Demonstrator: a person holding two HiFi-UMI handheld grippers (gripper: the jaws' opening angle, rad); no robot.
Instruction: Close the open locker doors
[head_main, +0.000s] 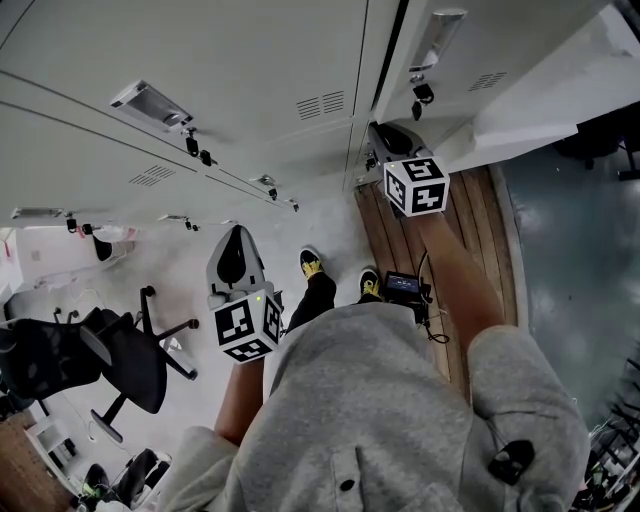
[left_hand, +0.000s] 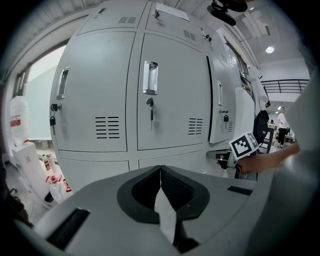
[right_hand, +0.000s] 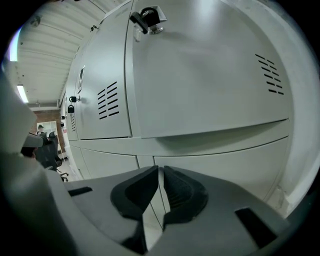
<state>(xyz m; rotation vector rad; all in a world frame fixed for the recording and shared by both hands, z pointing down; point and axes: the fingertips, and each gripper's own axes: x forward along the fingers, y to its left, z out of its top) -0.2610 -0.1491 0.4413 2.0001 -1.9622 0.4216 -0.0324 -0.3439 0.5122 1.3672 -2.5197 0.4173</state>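
A bank of grey lockers (head_main: 250, 90) fills the top of the head view. At its right, one door (head_main: 530, 105) stands swung out from the row. My right gripper (head_main: 385, 132) is shut and empty, right by that door's lower inner edge. In the right gripper view its jaws (right_hand: 161, 169) point at the door panel (right_hand: 200, 75), which has a key in its lock (right_hand: 149, 17) and sits slightly proud of the frame. My left gripper (head_main: 238, 232) is shut and empty, held back from the closed doors (left_hand: 170, 85). The left gripper view (left_hand: 160, 170) shows the ajar door (left_hand: 220, 107).
A black office chair (head_main: 120, 360) stands at the lower left. A wooden strip of floor (head_main: 475, 230) runs under the right lockers, with a small screen device (head_main: 405, 287) by my feet. White bags and bottles (left_hand: 22, 150) sit left of the lockers.
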